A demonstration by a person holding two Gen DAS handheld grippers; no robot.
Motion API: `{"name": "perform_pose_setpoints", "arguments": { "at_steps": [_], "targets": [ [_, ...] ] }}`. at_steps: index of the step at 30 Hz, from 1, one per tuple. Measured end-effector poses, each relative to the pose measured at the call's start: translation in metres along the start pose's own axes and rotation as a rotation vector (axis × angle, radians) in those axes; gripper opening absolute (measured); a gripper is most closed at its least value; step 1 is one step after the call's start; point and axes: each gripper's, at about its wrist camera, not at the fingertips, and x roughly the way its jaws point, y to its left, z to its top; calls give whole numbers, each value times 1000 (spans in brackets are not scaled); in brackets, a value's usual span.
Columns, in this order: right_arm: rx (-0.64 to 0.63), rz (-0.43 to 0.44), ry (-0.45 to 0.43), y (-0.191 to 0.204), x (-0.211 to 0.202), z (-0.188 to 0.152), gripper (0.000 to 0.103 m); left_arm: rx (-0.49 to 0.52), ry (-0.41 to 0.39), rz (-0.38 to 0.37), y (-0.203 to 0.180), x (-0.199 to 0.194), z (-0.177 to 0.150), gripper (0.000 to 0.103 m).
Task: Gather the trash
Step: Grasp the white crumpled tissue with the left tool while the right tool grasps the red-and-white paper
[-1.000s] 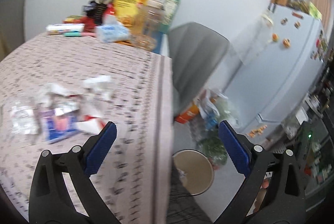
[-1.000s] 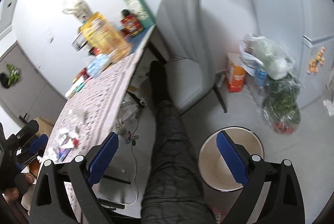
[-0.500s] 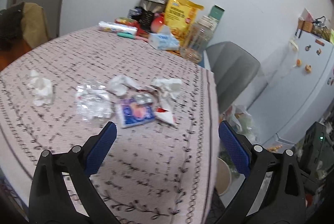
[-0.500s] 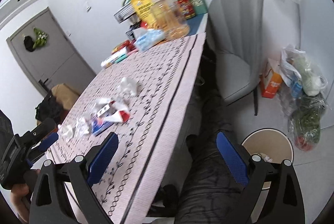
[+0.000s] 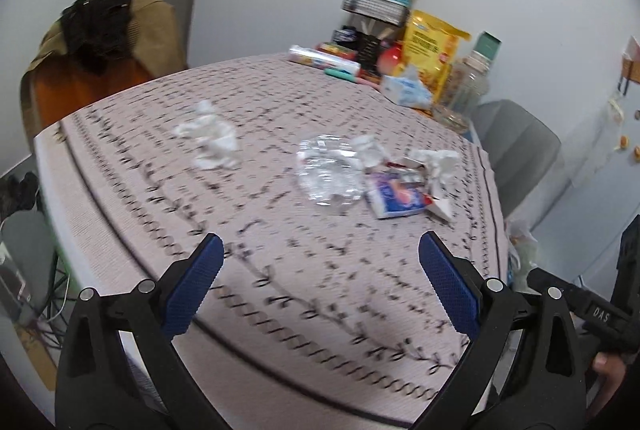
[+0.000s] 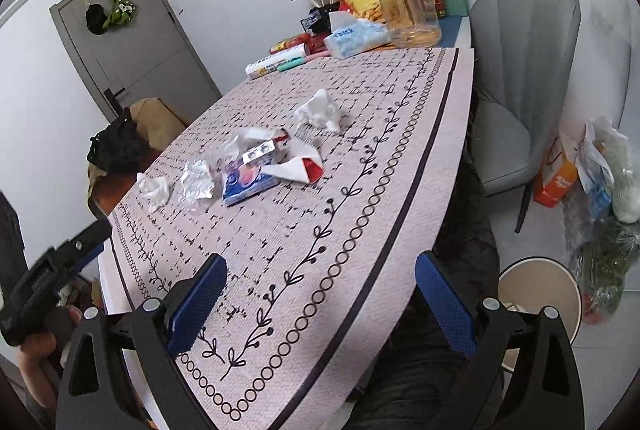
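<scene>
Both grippers, left (image 5: 318, 270) and right (image 6: 320, 290), above the tablecloth (image 6: 360, 157) (jaws wide, empty).

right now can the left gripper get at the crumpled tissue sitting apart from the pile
Probably yes. The left gripper has its jaws open and empty, and only bare tablecloth lies between it and the crumpled tissue, ahead and to the left.

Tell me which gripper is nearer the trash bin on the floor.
Right. The right gripper hangs over the table's edge with the trash bin just beside it; the left gripper is over the tabletop, with no bin in its view.
</scene>
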Motion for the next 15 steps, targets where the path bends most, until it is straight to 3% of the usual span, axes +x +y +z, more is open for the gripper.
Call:
{"name": "perform_pose_setpoints", "arguments": {
  "at_steps": [3,7,15],
  "targets": [
    [-9,8,0,4,6,-1,93,-11,-28,23,14,-7,1,97],
    [-56,16,26,16,24,2,85,-4,-56,65,27,-8,9,97],
    [-121,-7,58,42,76,24,76,-41,-70,114,62,33,41,97]
  ]
}}
